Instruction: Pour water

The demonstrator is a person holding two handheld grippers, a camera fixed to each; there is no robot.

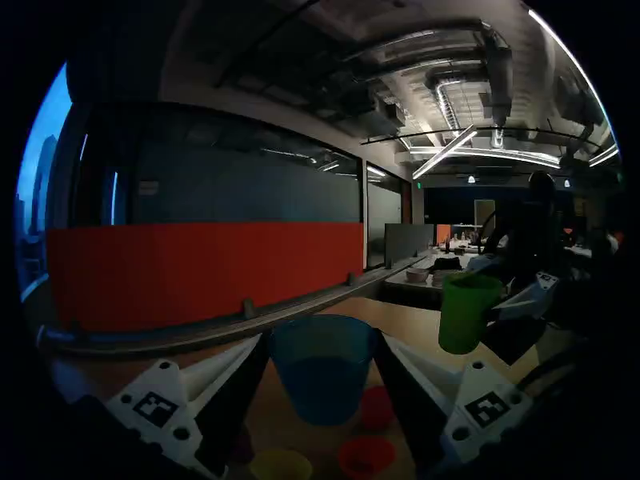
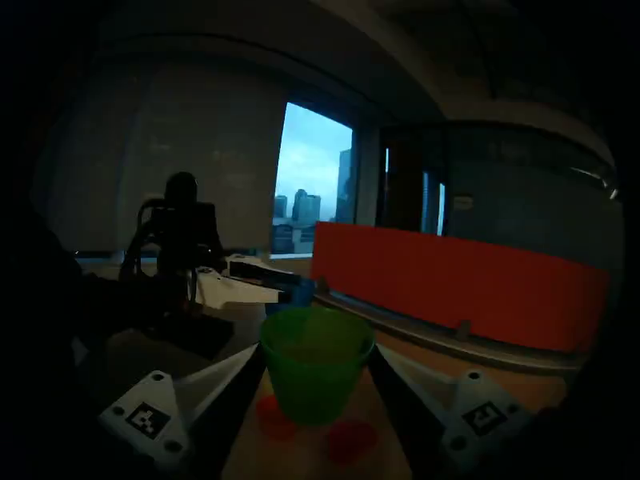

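In the left gripper view my left gripper [image 1: 324,364] is shut on a blue cup [image 1: 323,368] that holds water and stands upright above the wooden table [image 1: 404,316]. Farther right in that view hangs a green cup [image 1: 466,311], gripped by the right gripper [image 1: 512,308]. In the right gripper view my right gripper [image 2: 317,372] is shut on that green cup [image 2: 316,364], upright; its inside looks empty. Beyond it, the left gripper [image 2: 284,288] holds the blue cup [image 2: 298,293], mostly hidden.
Small red cups [image 1: 366,456] [image 1: 376,404] and a yellow one [image 1: 280,464] stand on the table under the left gripper. Two red cups [image 2: 350,440] [image 2: 274,416] lie below the green cup. An orange partition [image 1: 208,268] and a rail [image 1: 240,320] border the table.
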